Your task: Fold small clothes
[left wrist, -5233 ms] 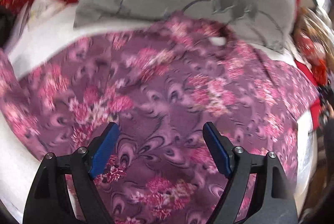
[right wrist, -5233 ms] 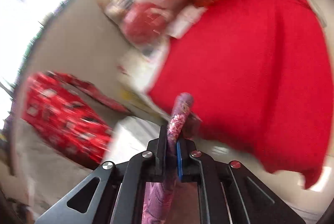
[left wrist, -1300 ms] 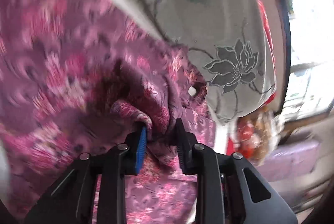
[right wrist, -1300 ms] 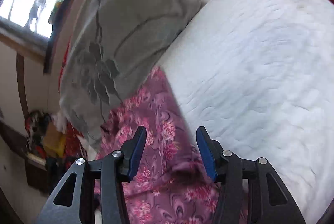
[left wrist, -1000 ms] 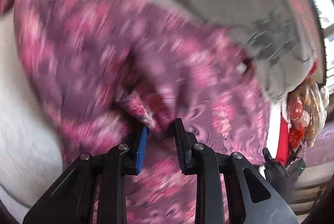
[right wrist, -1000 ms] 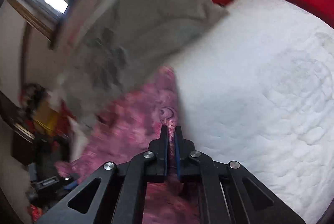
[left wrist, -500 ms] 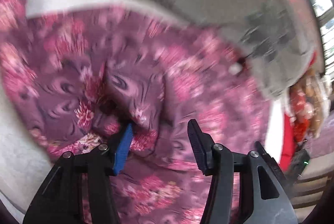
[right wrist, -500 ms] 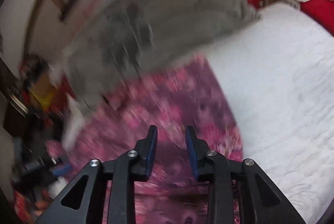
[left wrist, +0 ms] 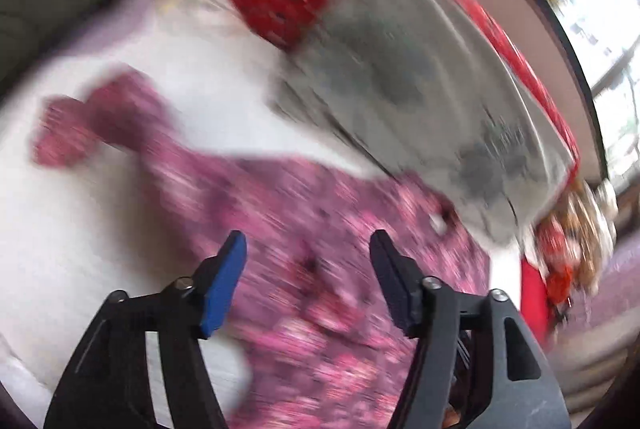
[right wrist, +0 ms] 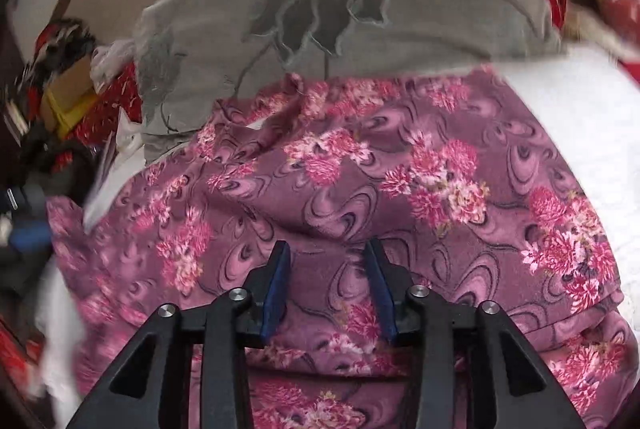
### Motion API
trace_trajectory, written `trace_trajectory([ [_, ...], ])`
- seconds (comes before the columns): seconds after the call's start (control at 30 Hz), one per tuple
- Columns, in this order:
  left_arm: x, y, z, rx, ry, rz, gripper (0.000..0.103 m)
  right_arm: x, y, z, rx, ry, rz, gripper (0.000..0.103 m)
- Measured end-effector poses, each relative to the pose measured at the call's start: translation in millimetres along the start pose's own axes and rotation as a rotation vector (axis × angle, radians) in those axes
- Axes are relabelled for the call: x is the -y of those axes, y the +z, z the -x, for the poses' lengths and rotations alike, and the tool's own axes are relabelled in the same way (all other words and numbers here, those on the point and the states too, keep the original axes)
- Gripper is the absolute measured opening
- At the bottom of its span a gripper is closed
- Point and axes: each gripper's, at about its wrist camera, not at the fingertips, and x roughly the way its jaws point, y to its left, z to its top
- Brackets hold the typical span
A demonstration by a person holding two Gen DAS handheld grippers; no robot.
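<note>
Matt floral cloth garment [right wrist: 360, 189]; quilted white bedcover [right wrist: 580, 109]; embroidered grey pillow [right wrist: 320, 9].

I counted one purple floral garment [right wrist: 340, 189], one grey flower-print pillow [right wrist: 320, 1], one white quilted bedspread [left wrist: 192, 81], and my two grippers, left gripper [left wrist: 306, 249] and right gripper [right wrist: 327, 257].

Bare white bed [left wrist: 100, 229] lies free to the left of my left claw [left wrist: 306, 261]. Ahead, the grey pillow [right wrist: 320, 9] blocks the way, touching the flowered garment [right wrist: 360, 189] under my right claw [right wrist: 328, 265].
</note>
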Motion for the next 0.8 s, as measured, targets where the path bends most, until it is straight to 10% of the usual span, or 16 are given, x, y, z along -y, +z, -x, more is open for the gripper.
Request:
trace_trajectory([
  [0.13, -77.4, 20.3, 4.2, 0.019, 0.048, 0.157, 0.067, -0.5, 3.9, -0.2, -0.007, 0.001, 0.013, 0.048],
  [0.3, -160.7, 14.6, -30.4, 0.018, -0.098, 0.531, 0.067, -2.3, 4.0, 1.4, -0.004, -0.004, 0.035, 0.054],
  [0.67, -209.6, 10.1, -80.9, 0.132, -0.272, 0.926, 0.065, -3.2, 3.9, 0.3, -0.009, 0.013, 0.050, 0.061],
  [0.7, -208.3, 15.8, -79.6, 0.125, -0.253, 0.897, 0.061, -3.6, 3.8, -0.1, -0.010, 0.013, 0.053, 0.062],
  [0.77, -204.9, 30.3, -77.5, 0.105, -0.213, 0.798, 0.011, -4.3, 3.6, -0.3, -0.010, 0.014, 0.058, 0.064],
  [0.8, -205.5, 35.7, -76.0, 0.091, -0.199, 0.762, 0.005, -4.6, 3.6, -0.5, -0.010, 0.015, 0.060, 0.064],
])
